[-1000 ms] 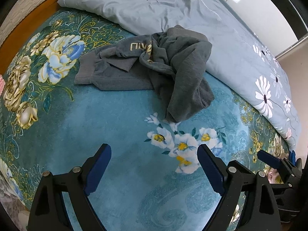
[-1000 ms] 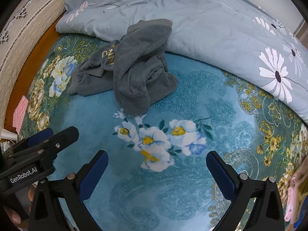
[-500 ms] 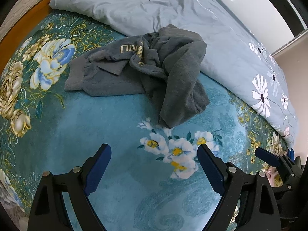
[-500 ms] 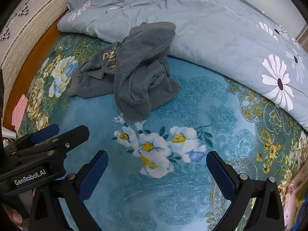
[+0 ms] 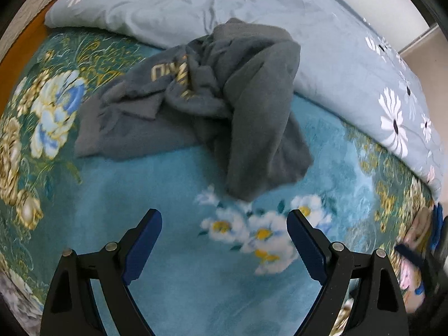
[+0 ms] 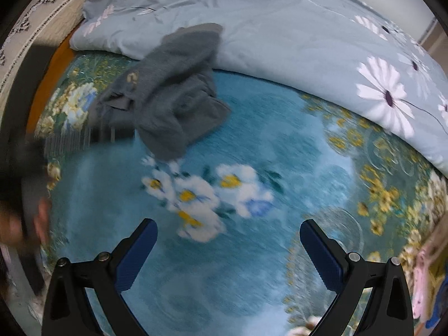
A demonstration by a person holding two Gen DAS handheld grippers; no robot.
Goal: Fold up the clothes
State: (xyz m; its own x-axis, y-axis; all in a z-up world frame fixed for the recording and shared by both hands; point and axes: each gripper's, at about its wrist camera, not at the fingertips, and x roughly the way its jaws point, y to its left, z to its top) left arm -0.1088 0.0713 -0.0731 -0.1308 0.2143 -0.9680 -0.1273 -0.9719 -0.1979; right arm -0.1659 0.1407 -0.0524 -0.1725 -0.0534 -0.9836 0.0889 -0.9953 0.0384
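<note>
In the left wrist view the grey garment [image 5: 212,106] lies crumpled on the teal floral blanket [image 5: 140,184], larger and nearer than before; the left gripper [image 5: 224,232] gapes wide, empty. The right wrist view has blurred, its garment shifted left; the right gripper [image 6: 228,242] is spread wide, holding nothing

A bed [image 5: 168,280] wears a teal floral cover, with a pale grey daisy-print duvet [image 5: 322,42] bunched along its far side. An orange wooden frame edge [image 6: 53,75] shows left; a pale wall [image 5: 431,70] rises right.

bed: teal floral blanket [image 5: 117,184] | on it: crumpled grey garment [image 5: 224,106], pale quilt [image 5: 322,44]
</note>
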